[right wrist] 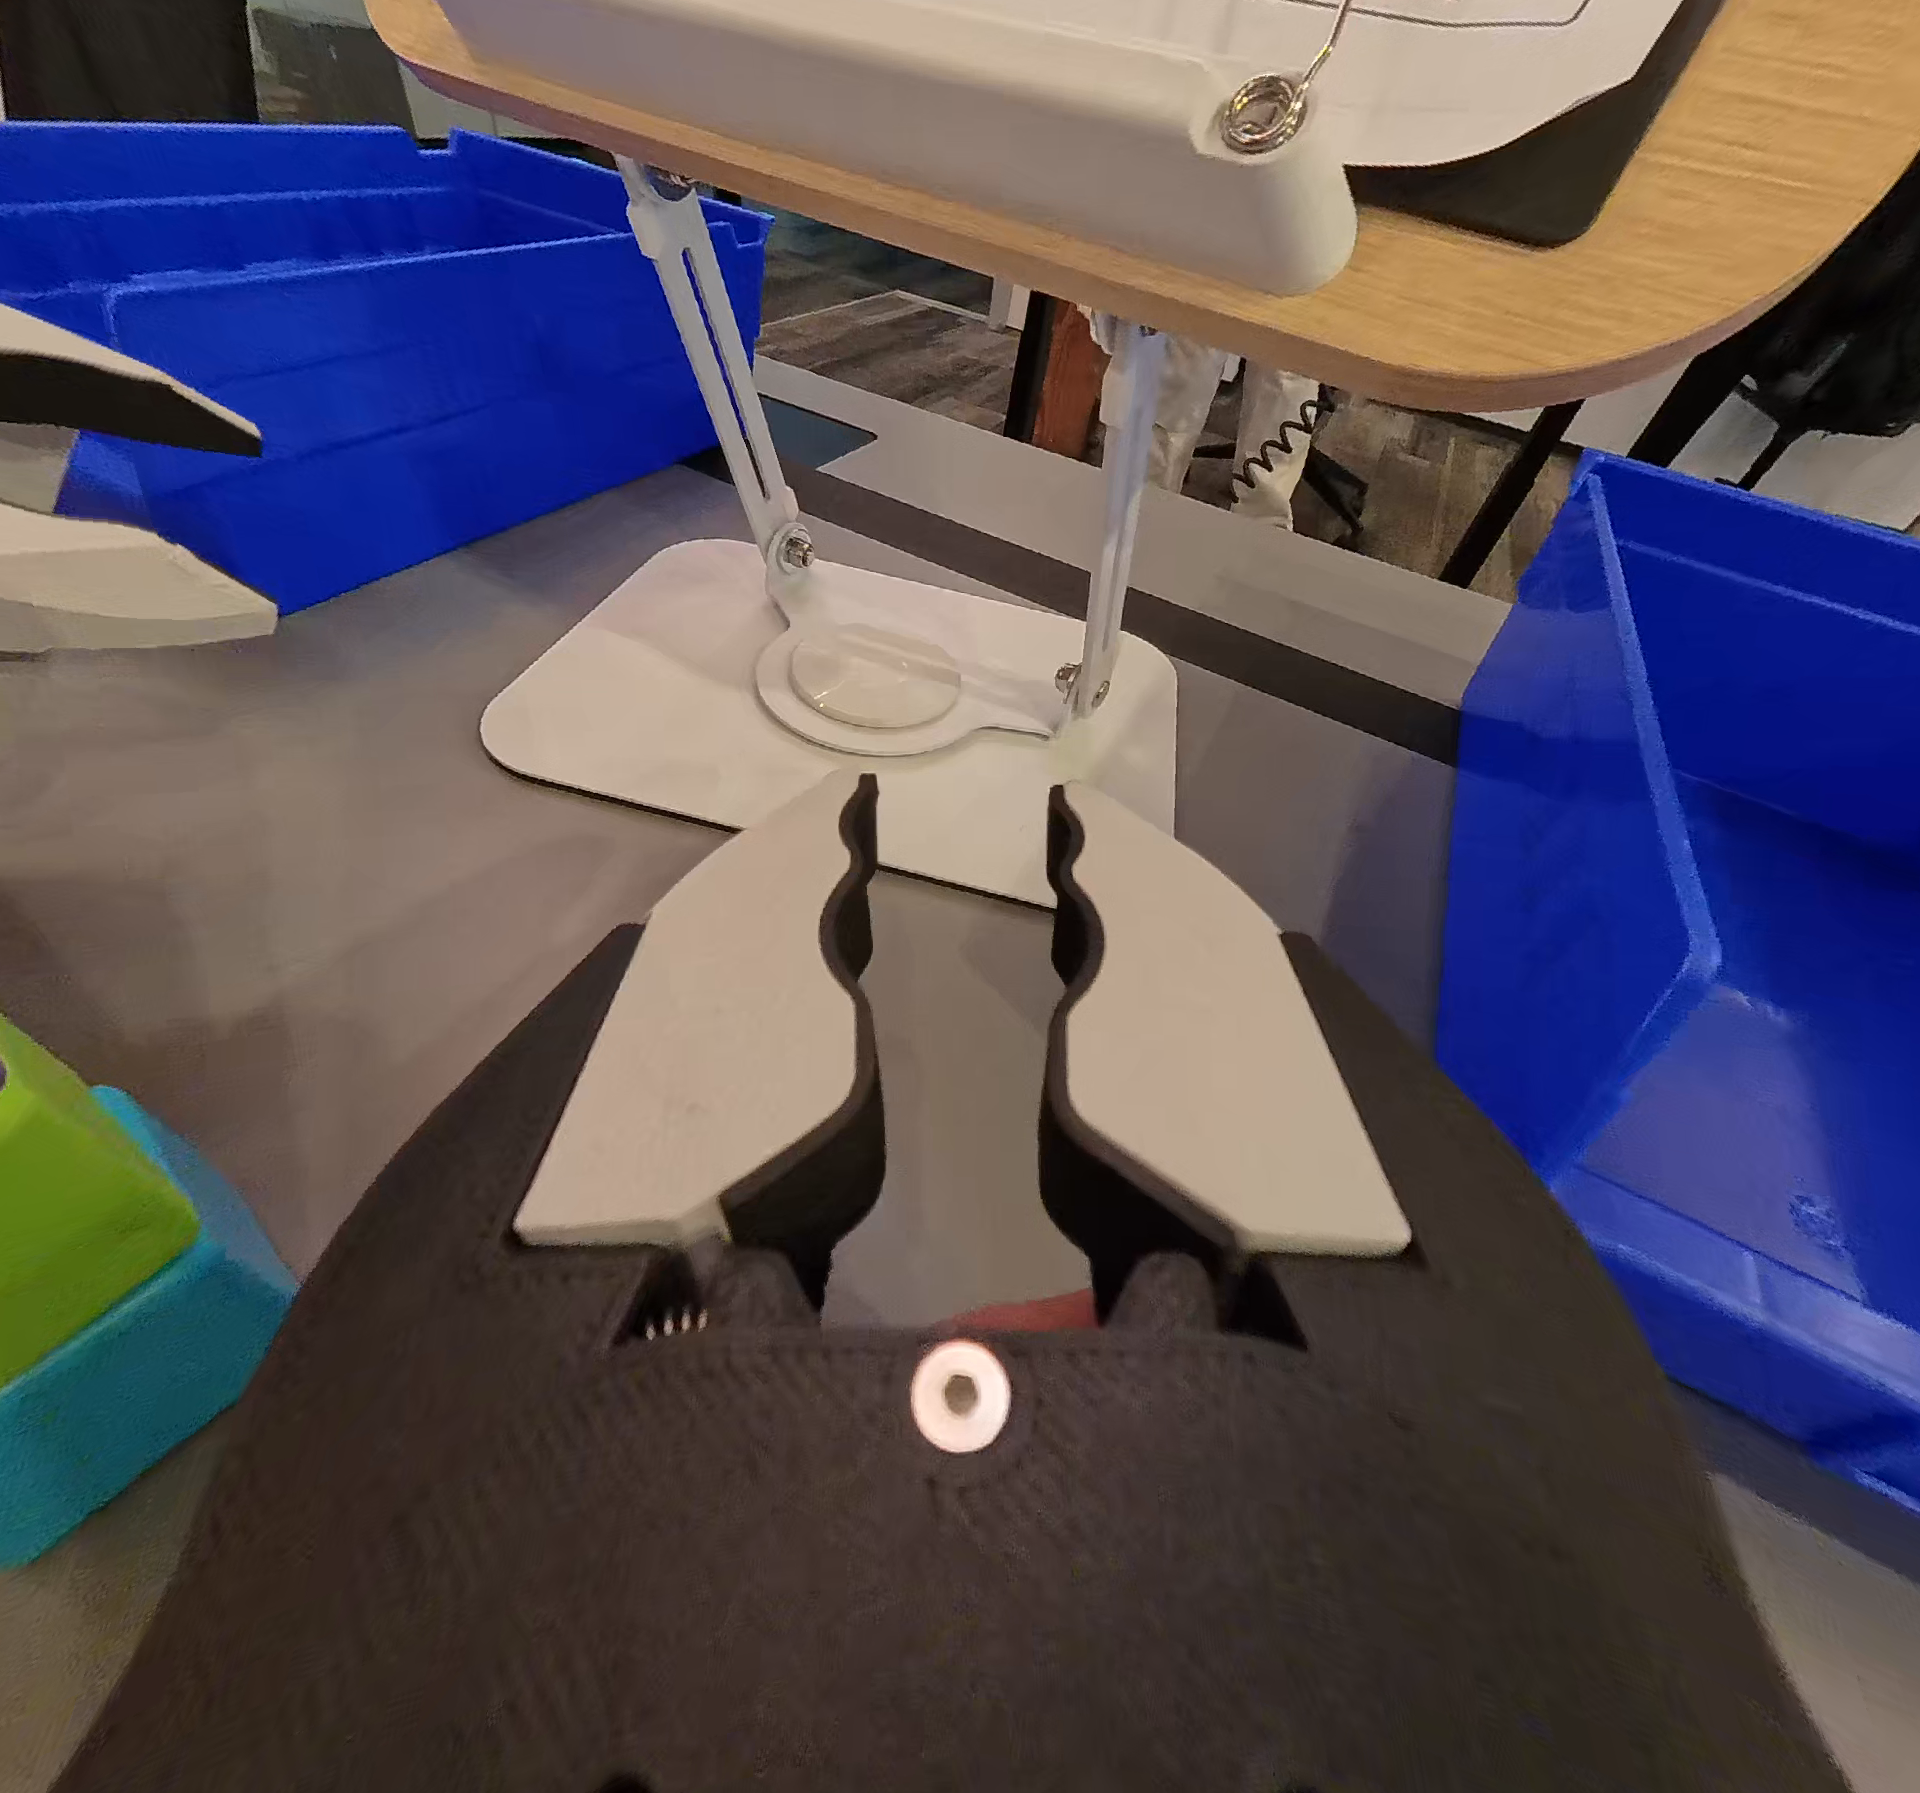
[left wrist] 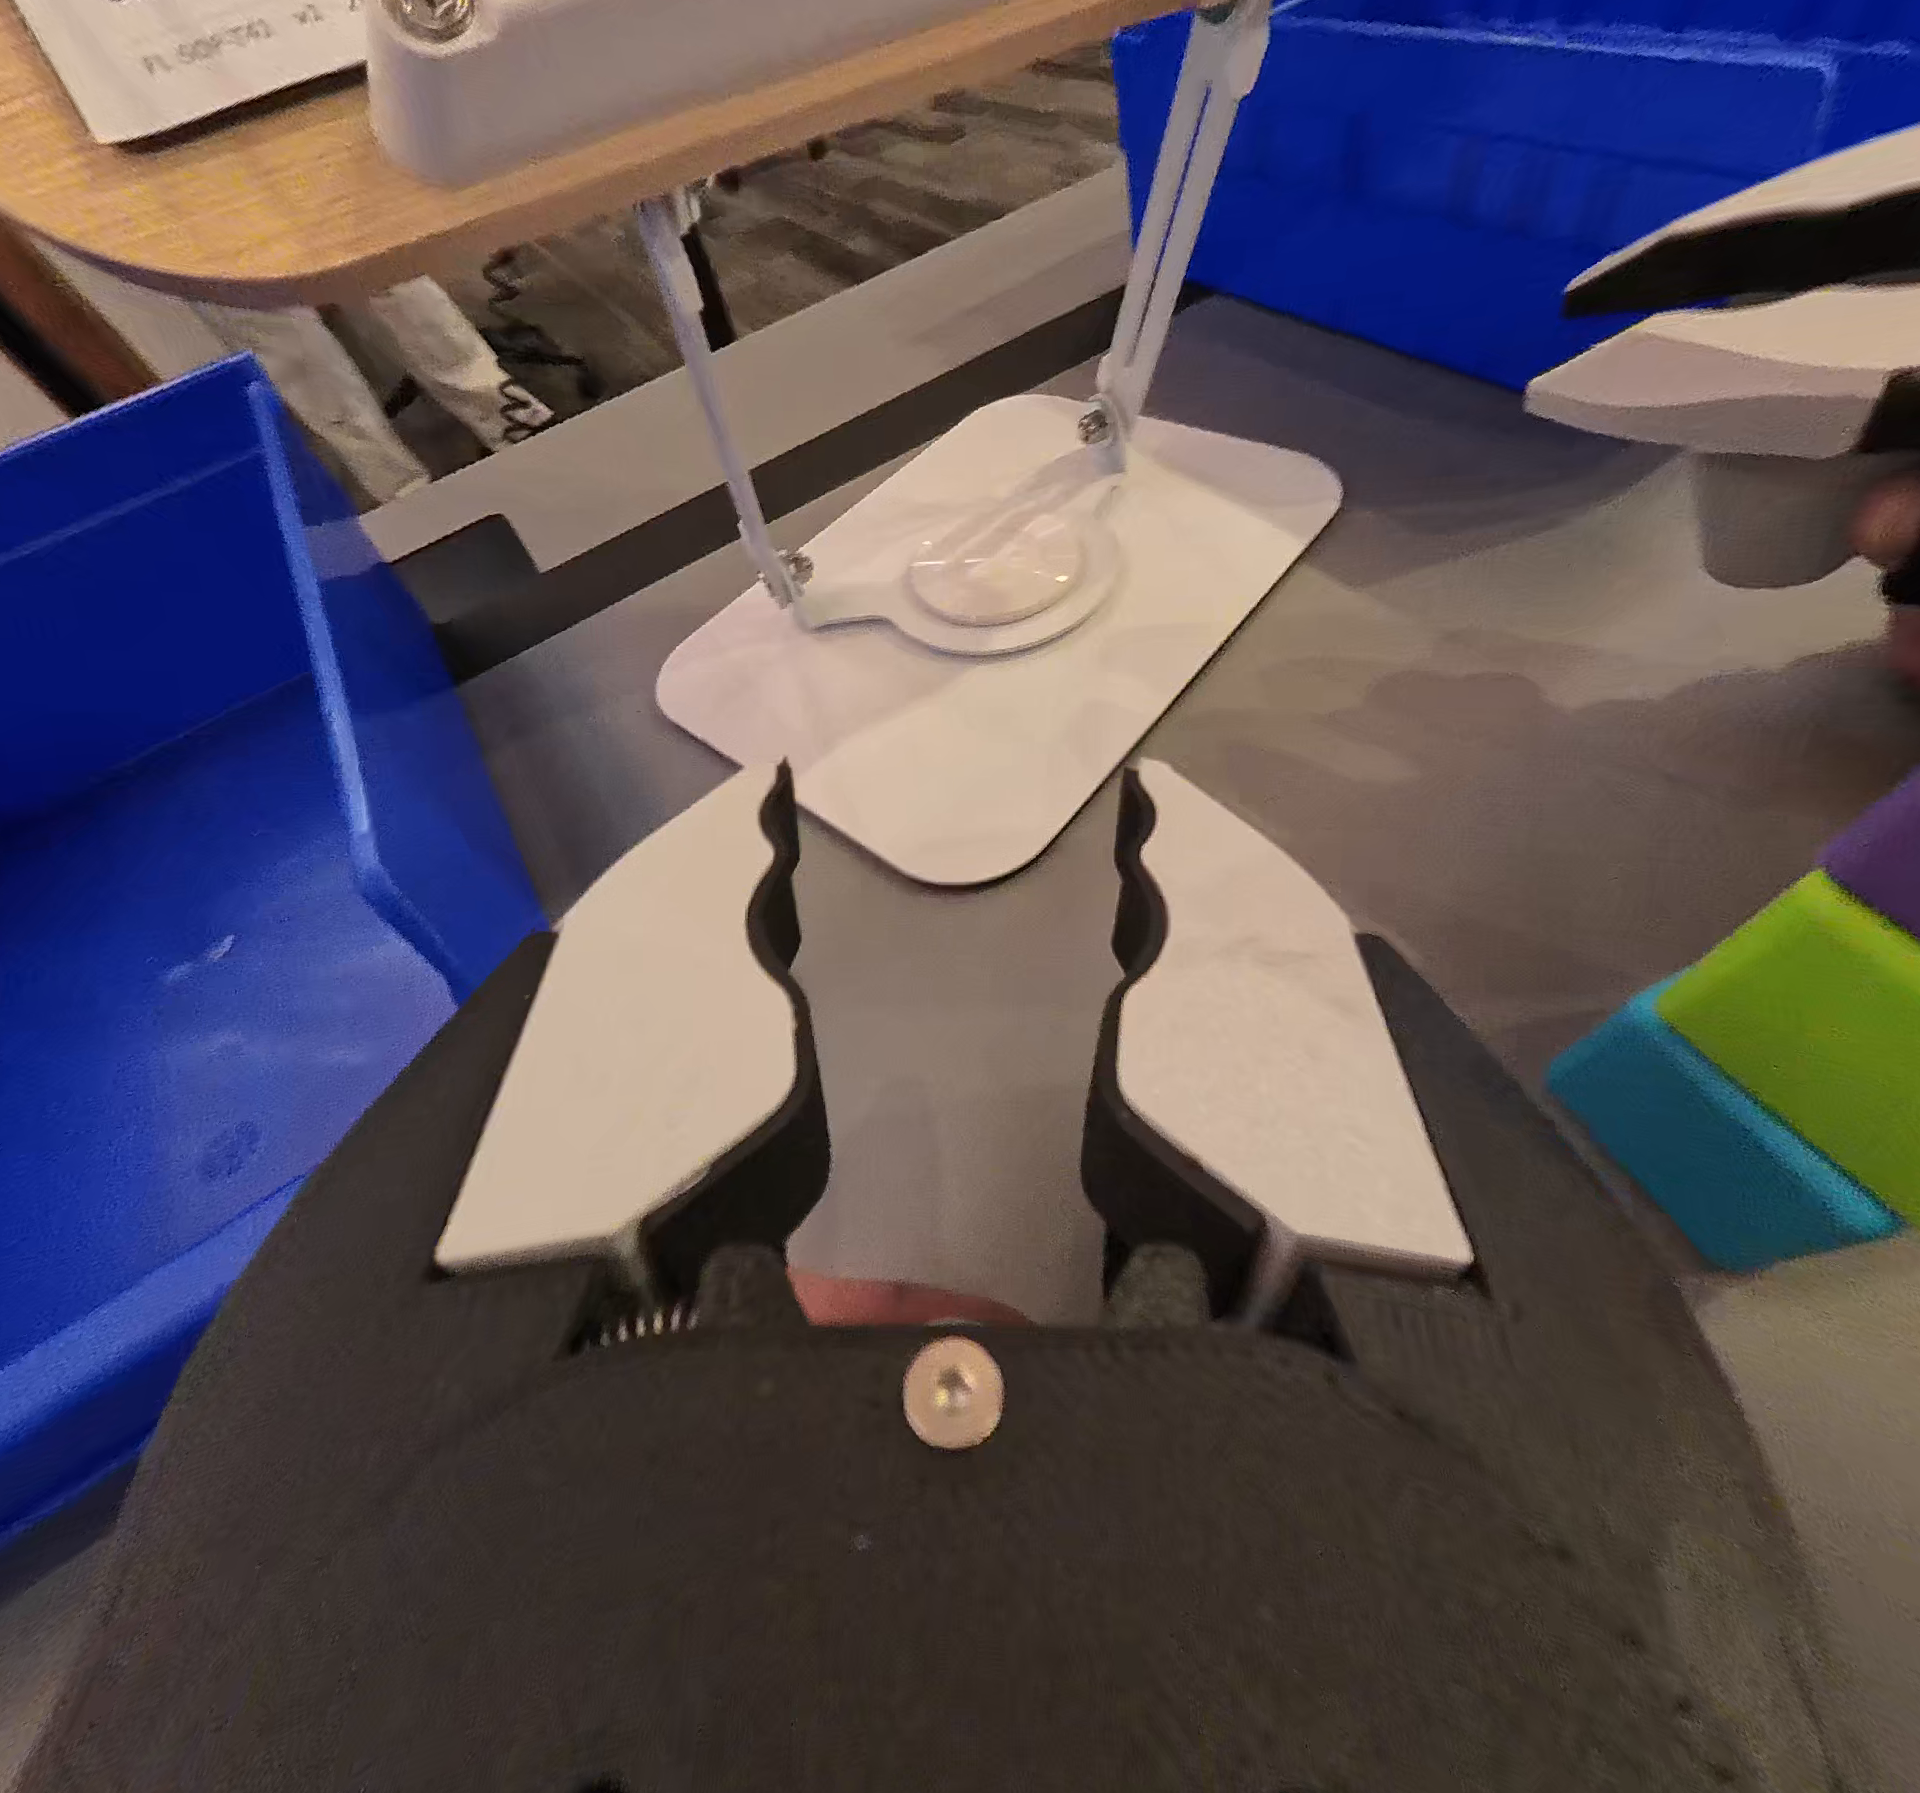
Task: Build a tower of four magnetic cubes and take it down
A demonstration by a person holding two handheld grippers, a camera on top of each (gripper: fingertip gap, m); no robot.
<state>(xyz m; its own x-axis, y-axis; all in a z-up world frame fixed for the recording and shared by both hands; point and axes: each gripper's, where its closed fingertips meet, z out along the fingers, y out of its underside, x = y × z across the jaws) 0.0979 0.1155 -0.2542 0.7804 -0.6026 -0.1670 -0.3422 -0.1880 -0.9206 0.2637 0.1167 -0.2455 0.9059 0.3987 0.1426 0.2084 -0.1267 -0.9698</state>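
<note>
A stack of cubes stands on the grey table between my grippers. In the left wrist view it is at the right edge: a teal cube (left wrist: pixel 1704 1151) at the bottom, a green cube (left wrist: pixel 1808 1026) on it, a purple cube (left wrist: pixel 1881 850) above, cut off by the frame. In the right wrist view only the teal cube (right wrist: pixel 114 1348) and green cube (right wrist: pixel 73 1213) show at the lower left. My left gripper (left wrist: pixel 956 787) is open and empty, left of the stack. My right gripper (right wrist: pixel 961 803) is open and empty, right of the stack.
A white stand base (left wrist: pixel 1195 580) holds up a wooden board (right wrist: pixel 1455 309) with a paper sheet, straight ahead. A blue bin (left wrist: pixel 156 808) is at the left, another blue bin (right wrist: pixel 1714 912) at the right. The other gripper (left wrist: pixel 1745 341) shows at the view edges (right wrist: pixel 125 496).
</note>
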